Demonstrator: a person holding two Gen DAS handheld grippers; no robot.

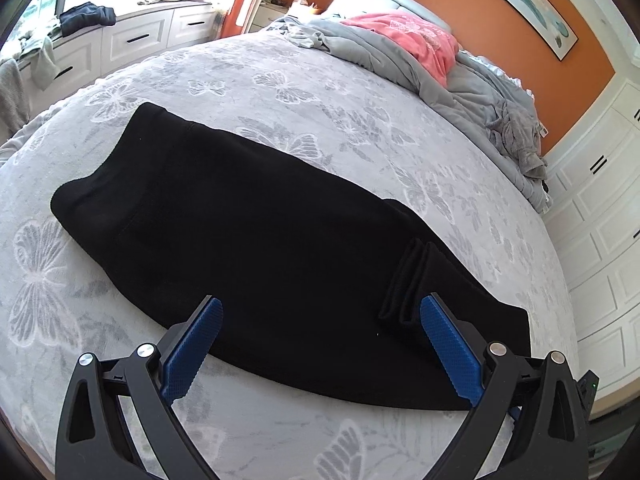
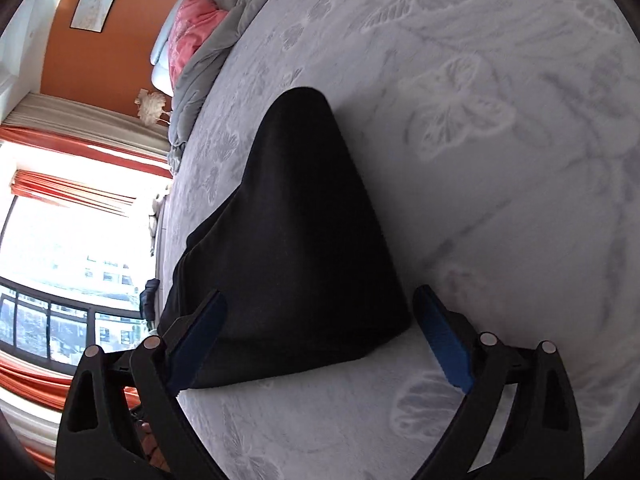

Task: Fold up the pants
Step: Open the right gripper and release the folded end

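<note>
Left wrist view shows the black pants [image 1: 256, 216] lying flat on the grey butterfly-print bedspread [image 1: 280, 80], already doubled lengthwise so one leg lies over the other, the wider waist end toward the far left and the narrow cuff end near the camera at right, where a small raised pleat of cloth stands just beside one blue pad. The left gripper [image 1: 320, 312] hangs above the near edge of the pants with its jaws spread wide and nothing between them. From the right wrist view, the right gripper [image 2: 320, 308] is likewise released and empty, its fingers straddling one end of the pants [image 2: 292, 240], the cloth lying between and below them without being pinched; which end this is I cannot tell for sure. Judging by this, the lengthwise fold is done and the step in hand is the approach for the crosswise fold. The next move calls for each gripper to come down on a corner of one end, close on both layers together, then lift and carry that end over toward the other, keeping the edges in line. A rumpled grey blanket [image 1: 400, 52] and a pink garment [image 1: 412, 36] lie well apart at the head of the bed.
</note>
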